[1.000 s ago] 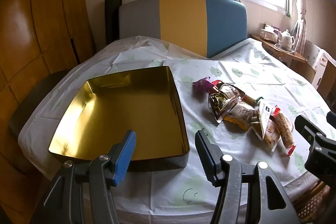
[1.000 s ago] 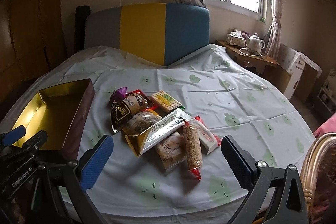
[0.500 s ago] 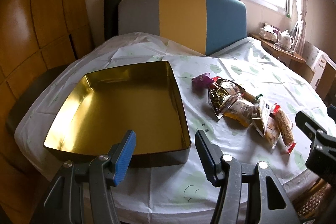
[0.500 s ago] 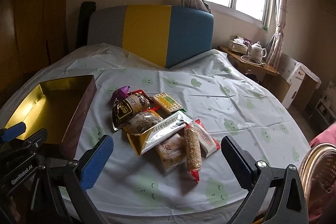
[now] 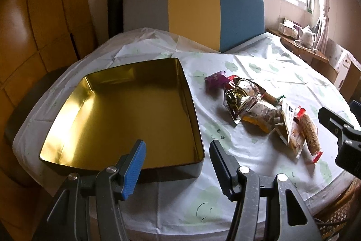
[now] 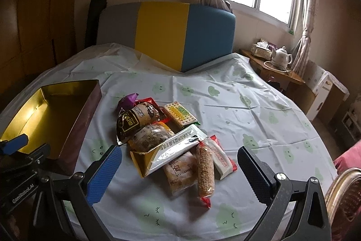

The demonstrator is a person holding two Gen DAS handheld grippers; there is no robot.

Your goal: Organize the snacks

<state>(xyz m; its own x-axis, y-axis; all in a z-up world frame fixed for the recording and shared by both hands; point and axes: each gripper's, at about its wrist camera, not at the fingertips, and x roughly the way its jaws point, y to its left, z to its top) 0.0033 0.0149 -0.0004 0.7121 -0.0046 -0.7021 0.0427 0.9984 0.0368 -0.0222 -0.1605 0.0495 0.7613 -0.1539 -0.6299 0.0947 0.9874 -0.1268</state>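
With its jaws spread wide and empty, the right gripper (image 6: 178, 171) hovers just short of the snack pile (image 6: 171, 139), the grain bar (image 6: 204, 171) lying lengthwise toward it; the left gripper (image 5: 178, 159), equally spread and empty, faces the gold tin (image 5: 126, 119) beside the pile.

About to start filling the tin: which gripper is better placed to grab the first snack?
Right. The right gripper is open and faces the snack pile directly. The left gripper, also open, hovers at the near edge of the gold tin, with the snacks off to its side.
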